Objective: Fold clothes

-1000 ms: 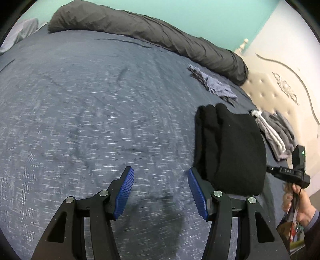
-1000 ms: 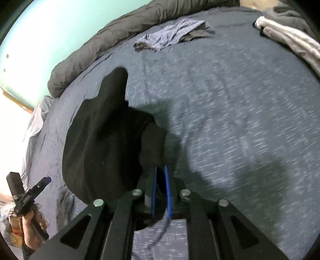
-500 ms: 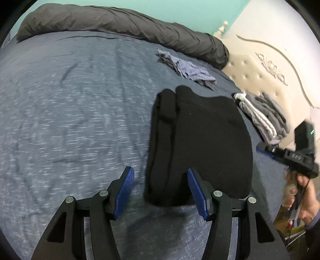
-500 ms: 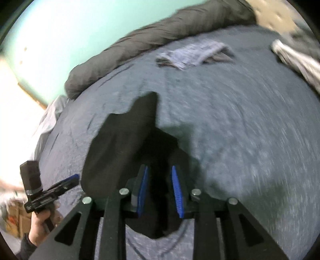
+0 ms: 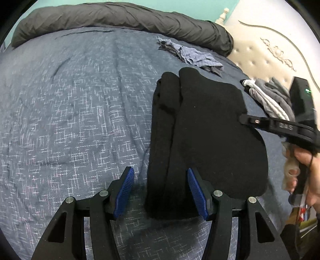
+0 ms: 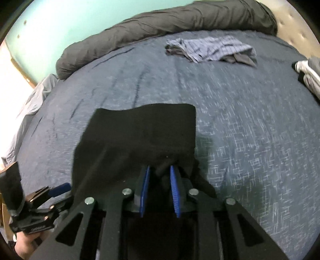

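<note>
A black garment [image 5: 208, 128] lies folded lengthwise on the blue-grey bedspread [image 5: 70, 112]. My left gripper [image 5: 160, 177] is open, and the garment's near left corner lies between its blue pads [image 5: 124, 192]. In the right wrist view the same black garment [image 6: 140, 132] stretches away from my right gripper [image 6: 160, 174], whose pads [image 6: 145, 190] stand a little apart with a loose fold of the cloth between them. From the left wrist view a hand [image 5: 306, 176] holds the right gripper [image 5: 247, 121] over the garment's right edge.
A crumpled blue checked cloth [image 5: 192, 57] lies farther up the bed. A grey and white pile of clothes [image 5: 268, 98] sits by the cream headboard [image 5: 270, 54]. A dark rolled duvet [image 5: 120, 18] runs along the far edge. The left gripper [image 6: 54, 192] shows at the lower left.
My right gripper was shut on the black garment a second ago and has since opened partway. My left gripper swung right, so the garment's near edge now lies between its fingers.
</note>
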A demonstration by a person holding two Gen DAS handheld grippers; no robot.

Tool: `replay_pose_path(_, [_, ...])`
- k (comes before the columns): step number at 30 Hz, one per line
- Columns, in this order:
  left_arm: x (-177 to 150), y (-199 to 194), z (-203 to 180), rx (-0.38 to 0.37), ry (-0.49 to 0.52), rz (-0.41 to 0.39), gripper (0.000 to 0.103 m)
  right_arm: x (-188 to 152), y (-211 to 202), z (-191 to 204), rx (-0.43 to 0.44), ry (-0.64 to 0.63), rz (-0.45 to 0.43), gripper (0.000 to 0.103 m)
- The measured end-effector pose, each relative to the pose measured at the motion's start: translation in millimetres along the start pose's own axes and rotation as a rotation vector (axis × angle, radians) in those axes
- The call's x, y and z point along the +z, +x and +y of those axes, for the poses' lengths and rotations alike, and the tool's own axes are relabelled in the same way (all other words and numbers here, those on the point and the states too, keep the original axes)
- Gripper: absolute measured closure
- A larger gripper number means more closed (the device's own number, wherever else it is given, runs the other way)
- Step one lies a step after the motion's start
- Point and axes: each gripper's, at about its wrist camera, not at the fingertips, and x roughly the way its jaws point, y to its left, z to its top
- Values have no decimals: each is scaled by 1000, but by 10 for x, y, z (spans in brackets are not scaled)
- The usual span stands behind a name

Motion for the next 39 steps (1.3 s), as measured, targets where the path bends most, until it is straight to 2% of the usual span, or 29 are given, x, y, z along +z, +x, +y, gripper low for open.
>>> replay_pose_path(4, [24,-12,-7,-9,-12,-7,43,49,-17,-20,-8,-5,-15,82])
replay_pose_path(9, [84,-198,-12,-15,-18,-60,43,111,-38,-44,-19,-11,-34,82])
replay_pose_path(11, [103,-241,0,-22,-27,-79,43,224,-36,30,-8,-25,-20,82])
replay_pose_path(16, [101,-233,2,-15,-8,-75,43,417,149,146,-58,-76,33,82])
replay_pose_path(19, [82,-201,7,-15,7,-61,43,461,126,55,-83,-24,57,82])
replay_pose_path(26, [102,-248,76,-10,-6,-86,43,500,-155,-108,19,13,22,82])
replay_pose_path(30, [97,-271,110,-2,-20,-100,43,541,40,118,80,-43,60,82])
replay_pose_path(35, [69,-202,103,14,2,-79,43,539,505,226,53,-70,150,82])
replay_pose_path(39, [74,-203,127,12,-21,-85,43,604,674,205,24,-85,183,86])
